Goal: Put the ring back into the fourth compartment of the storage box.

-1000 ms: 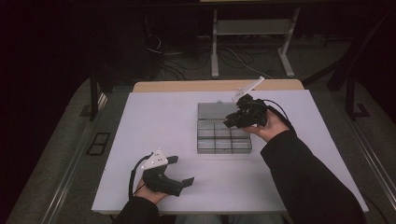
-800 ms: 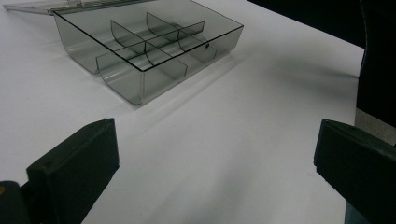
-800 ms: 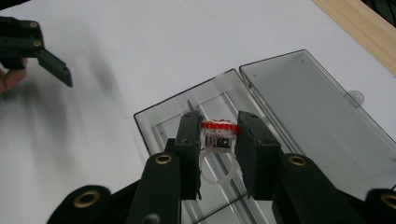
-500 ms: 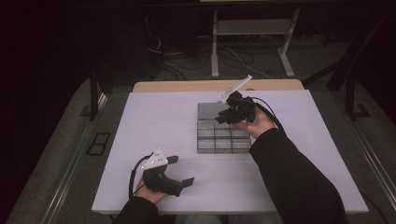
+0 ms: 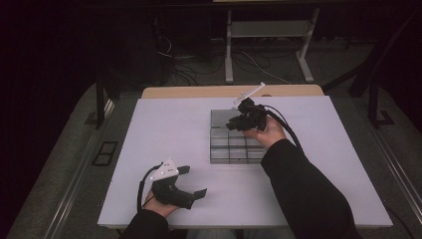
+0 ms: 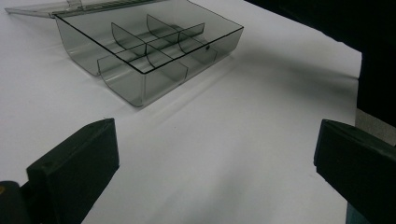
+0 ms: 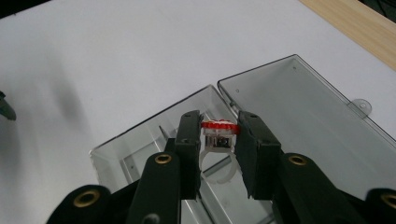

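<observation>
High view: the right hand-held gripper (image 5: pixel 234 124) hangs over the far rows of the clear compartment box (image 5: pixel 234 152) on the white tabletop (image 5: pixel 164 129); what it carries is too small and dark to make out here. The right gripper view resolves it: the two black jaws are closed on a clear plastic ring (image 7: pixel 218 154) with a red top, pads pressing its setting from both sides, the band hanging below between them, partly cut off by the jaws. Beneath it lie the box (image 7: pixel 140 154) and its open lid (image 7: pixel 299 107), laid flat on the tabletop beside the box; the exact compartment under the ring cannot be told.

The left hand-held gripper (image 5: pixel 191 181) rests near the front edge, well apart from the box. In the left gripper view (image 6: pixel 215 168) its jaws stand wide apart with bare tabletop between them. This view shows the box (image 6: pixel 149 51) with curved dividers; its far compartments are hard to read.
</observation>
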Tool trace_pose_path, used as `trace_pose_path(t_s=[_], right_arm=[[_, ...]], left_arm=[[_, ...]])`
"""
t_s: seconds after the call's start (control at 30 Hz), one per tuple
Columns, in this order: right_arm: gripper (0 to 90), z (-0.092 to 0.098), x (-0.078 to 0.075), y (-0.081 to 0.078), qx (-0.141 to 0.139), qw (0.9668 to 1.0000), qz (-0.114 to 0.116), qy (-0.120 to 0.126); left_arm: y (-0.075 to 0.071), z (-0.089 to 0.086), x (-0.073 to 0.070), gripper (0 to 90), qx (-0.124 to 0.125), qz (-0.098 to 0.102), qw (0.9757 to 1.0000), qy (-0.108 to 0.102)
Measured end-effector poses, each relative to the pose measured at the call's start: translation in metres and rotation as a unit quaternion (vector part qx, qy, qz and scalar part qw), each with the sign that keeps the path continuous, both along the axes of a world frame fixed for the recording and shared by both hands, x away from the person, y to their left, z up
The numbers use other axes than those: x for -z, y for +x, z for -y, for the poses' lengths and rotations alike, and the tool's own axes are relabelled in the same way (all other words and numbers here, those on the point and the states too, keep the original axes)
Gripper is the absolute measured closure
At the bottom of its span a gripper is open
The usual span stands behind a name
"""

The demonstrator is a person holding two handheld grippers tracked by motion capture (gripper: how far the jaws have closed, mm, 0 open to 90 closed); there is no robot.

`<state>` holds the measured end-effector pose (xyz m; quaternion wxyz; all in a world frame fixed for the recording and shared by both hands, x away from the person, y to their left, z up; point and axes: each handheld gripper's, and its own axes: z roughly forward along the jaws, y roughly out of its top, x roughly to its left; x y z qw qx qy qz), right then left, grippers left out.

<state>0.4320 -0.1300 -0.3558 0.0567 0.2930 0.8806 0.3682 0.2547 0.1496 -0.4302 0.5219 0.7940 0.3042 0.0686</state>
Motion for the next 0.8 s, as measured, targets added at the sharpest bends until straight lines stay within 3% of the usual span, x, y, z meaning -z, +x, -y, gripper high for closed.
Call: trace_pose_path(t_s=[0.23,0.8], right_arm=[[69.4,-0.005,0.011,0.005,0.001,0.9998,-0.004,0.019],[69.3,-0.015,0.043,0.015,0.012,0.9994,-0.017,0.027]], left_arm=[[0.000,0.000,0.000,0.0,-0.001,0.000,1.0000,-0.002],[0.001,-0.001,0.000,0.0,0.000,0.003,1.0000,0.001]])
